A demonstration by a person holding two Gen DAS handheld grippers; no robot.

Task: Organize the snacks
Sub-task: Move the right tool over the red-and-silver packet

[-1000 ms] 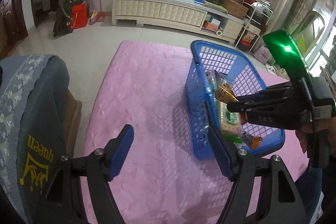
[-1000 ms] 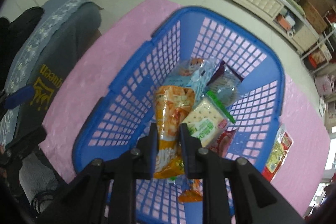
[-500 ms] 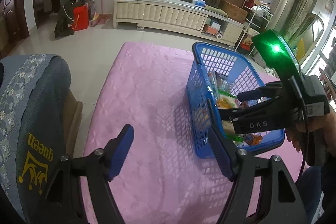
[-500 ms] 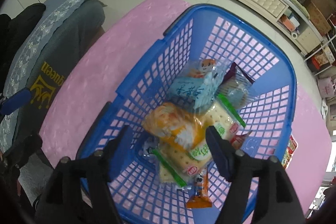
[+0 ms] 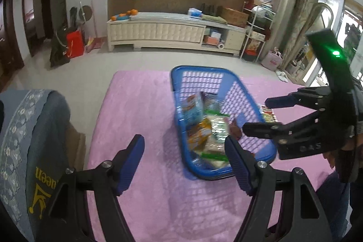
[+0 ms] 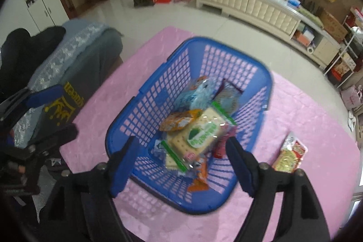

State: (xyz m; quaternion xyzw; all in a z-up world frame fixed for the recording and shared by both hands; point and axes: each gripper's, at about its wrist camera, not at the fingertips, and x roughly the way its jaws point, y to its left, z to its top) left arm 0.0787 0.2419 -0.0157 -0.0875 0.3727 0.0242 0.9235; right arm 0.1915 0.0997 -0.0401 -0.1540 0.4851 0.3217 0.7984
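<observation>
A blue lattice basket point(image 6: 145, 94) stands on the pink cloth point(image 6: 306, 110) and holds several snack packs. An orange packet point(image 6: 179, 120) lies in it beside a cracker pack with a green label point(image 6: 199, 135), and a light blue pack point(image 6: 202, 92) lies behind them. My right gripper point(image 6: 181, 140) hovers above the basket with its jaws opening and nothing between them; the left wrist view shows that right gripper point(image 5: 256, 115) over the basket's right rim point(image 5: 249, 96). My left gripper point(image 5: 183, 138) is open and holds nothing, above the cloth at the basket's near left corner. One red-and-yellow packet point(image 6: 290, 155) lies on the cloth right of the basket.
A grey-blue garment with a yellow print point(image 5: 34, 140) hangs over a seat at the cloth's left edge. Beyond the cloth are tiled floor and a long white cabinet point(image 5: 158, 31). Shelves and boxes point(image 5: 256, 37) stand at the back right.
My right gripper let go of the orange packet, which now lies in the basket, then opened wide and rose. The left gripper also lifted and pulled back a little.
</observation>
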